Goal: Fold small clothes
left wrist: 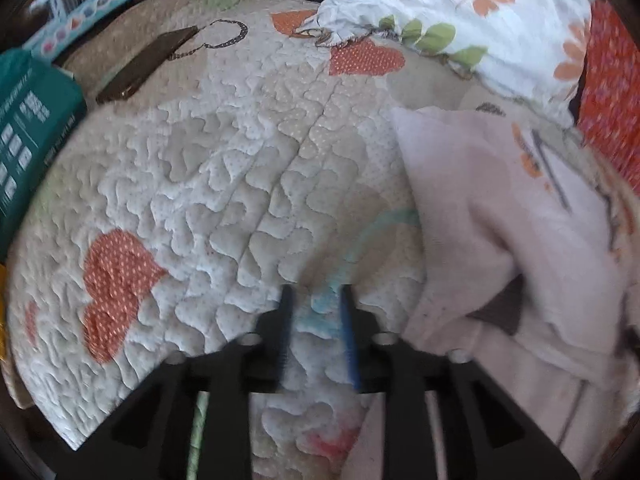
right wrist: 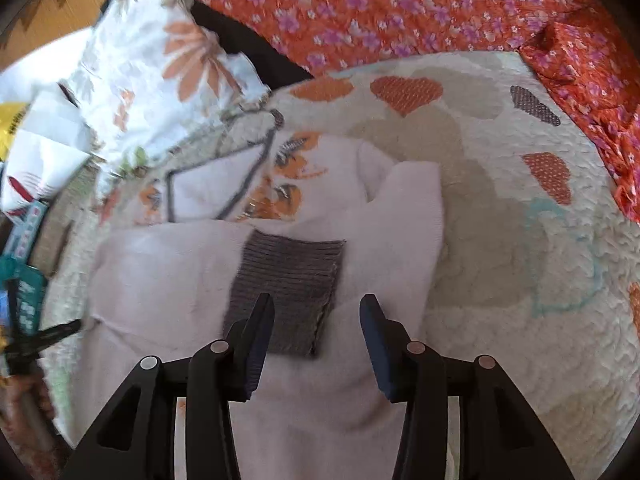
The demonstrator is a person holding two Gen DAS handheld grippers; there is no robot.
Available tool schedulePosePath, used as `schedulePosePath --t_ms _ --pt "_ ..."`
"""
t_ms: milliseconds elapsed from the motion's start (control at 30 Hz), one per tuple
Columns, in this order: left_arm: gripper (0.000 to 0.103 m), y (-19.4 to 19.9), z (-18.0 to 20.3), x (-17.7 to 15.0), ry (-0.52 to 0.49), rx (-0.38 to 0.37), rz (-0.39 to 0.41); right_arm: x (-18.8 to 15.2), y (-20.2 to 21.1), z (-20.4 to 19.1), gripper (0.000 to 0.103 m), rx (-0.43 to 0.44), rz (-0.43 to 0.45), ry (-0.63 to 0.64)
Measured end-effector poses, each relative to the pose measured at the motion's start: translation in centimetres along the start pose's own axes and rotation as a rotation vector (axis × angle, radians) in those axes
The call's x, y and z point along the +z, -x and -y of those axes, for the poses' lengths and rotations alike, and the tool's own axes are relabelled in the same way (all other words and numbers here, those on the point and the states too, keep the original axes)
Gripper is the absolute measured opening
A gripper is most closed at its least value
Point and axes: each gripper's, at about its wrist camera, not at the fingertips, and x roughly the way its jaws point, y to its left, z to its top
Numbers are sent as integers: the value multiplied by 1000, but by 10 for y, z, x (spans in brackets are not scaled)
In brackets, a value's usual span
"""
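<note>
A small pale pink sweater with a grey ribbed cuff and an orange flower print lies partly folded on the quilted bedspread. My right gripper is open and empty, hovering over the cuff. In the left wrist view the sweater lies to the right. My left gripper is open with a narrow gap and empty, over bare quilt just left of the sweater.
A floral pillow and an orange flowered blanket lie at the far side. A green box, a dark phone and a paint set lie at the left.
</note>
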Motion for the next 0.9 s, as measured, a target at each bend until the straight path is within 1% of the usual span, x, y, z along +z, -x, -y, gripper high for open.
schedulePosePath --t_ms 33,67,100,200,233,300,467,567,633,700,767,800,833,900 --pt "40 4 0 -1 5 -14 4 -1 -8 -2 52 -2 -16 1" --pt "46 6 -1 -1 10 -27 9 -2 -13 -6 53 3 -13 12" --pt "51 9 -2 -2 12 -34 15 -3 -13 -10 52 4 3 28" --pt "54 12 1 0 0 -48 25 0 -11 -14 10 50 -10 39" --pt "55 12 1 0 -3 -58 22 1 -8 -12 10 47 -6 35" --pt "56 11 3 0 -13 -73 13 5 -2 -9 9 13 10 33" --pt "58 5 12 -2 -43 -59 -1 10 4 3 9 -109 32 30" --pt "59 -2 22 -2 -69 -49 -7 9 1 4 10 -130 19 43" --pt "59 -6 27 -2 -79 -36 -14 10 3 5 12 -173 35 52" --pt "59 -8 31 -4 -89 -26 -17 11 6 10 13 -163 37 33" --pt "59 -8 34 -6 -104 -12 -10 12 11 18 21 -133 43 -13" --pt "60 -7 35 -7 -118 -1 -2 12 13 21 31 -121 48 -30" --pt "60 -7 36 -8 -125 6 1 12 17 24 39 -109 56 -50" --pt "62 -7 36 -10 -127 15 5 11 24 28 40 -107 70 -68"
